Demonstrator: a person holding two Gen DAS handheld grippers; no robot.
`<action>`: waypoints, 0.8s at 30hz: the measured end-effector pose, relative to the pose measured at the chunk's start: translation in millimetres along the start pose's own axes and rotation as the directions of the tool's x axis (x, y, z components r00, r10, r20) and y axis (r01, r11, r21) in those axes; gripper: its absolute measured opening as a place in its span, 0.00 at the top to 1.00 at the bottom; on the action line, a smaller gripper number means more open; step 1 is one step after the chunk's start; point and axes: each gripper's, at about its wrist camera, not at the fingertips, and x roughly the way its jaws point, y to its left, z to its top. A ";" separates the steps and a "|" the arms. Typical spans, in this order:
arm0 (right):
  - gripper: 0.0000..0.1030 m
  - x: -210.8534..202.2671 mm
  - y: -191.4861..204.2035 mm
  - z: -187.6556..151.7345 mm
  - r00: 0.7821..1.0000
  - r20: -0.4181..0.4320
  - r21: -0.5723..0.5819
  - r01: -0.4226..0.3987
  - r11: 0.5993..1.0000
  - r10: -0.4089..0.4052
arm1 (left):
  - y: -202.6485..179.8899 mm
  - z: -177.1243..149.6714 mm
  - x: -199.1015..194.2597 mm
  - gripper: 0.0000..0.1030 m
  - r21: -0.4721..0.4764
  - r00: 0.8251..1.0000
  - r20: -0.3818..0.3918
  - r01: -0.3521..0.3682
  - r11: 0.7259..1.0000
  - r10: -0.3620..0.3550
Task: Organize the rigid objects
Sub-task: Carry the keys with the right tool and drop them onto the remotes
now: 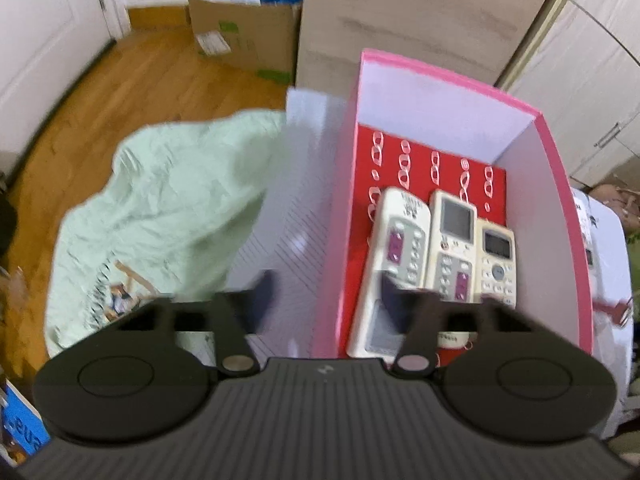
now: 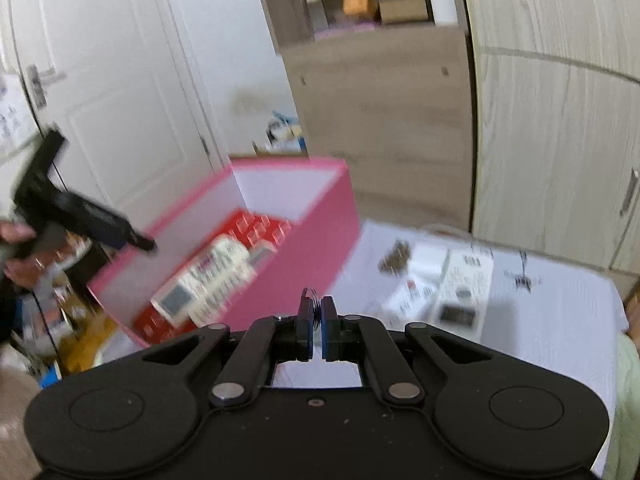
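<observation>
A pink box (image 1: 560,184) with a red patterned floor holds three cream remote controls (image 1: 452,248) side by side. My left gripper (image 1: 326,294) is open and empty, straddling the box's near left wall. In the right wrist view the pink box (image 2: 320,236) sits ahead to the left with the remotes (image 2: 208,280) inside. My right gripper (image 2: 316,312) is shut on a small coiled metal spring (image 2: 314,300), held above the white table beside the box. The left gripper (image 2: 80,216) shows at the far left, held in a hand.
A pale green cloth (image 1: 160,216) lies left of the box. Printed papers (image 2: 452,284) lie on the white table (image 2: 560,340) to the right. A cardboard box (image 1: 244,36) stands on the wooden floor. Wardrobe doors (image 2: 552,120) and a white door (image 2: 120,80) stand behind.
</observation>
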 end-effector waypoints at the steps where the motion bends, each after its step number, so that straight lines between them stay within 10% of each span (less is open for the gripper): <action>1: 0.95 -2.4 2.1 4.6 1.000 0.022 0.006 -0.016 1.000 0.016 | -0.4 -1.1 3.5 0.89 0.001 1.000 -0.010 0.010 1.000 -0.010; 10: 0.95 11.3 27.7 27.1 0.983 0.072 0.043 -0.170 0.984 0.167 | 2.1 -3.7 9.9 0.94 -0.031 0.999 0.014 0.029 0.999 -0.029; 24: 0.95 89.5 68.4 26.1 0.964 -0.076 0.076 -0.250 0.965 0.255 | -0.4 -4.5 9.9 0.94 -0.014 0.999 0.028 0.025 1.000 -0.024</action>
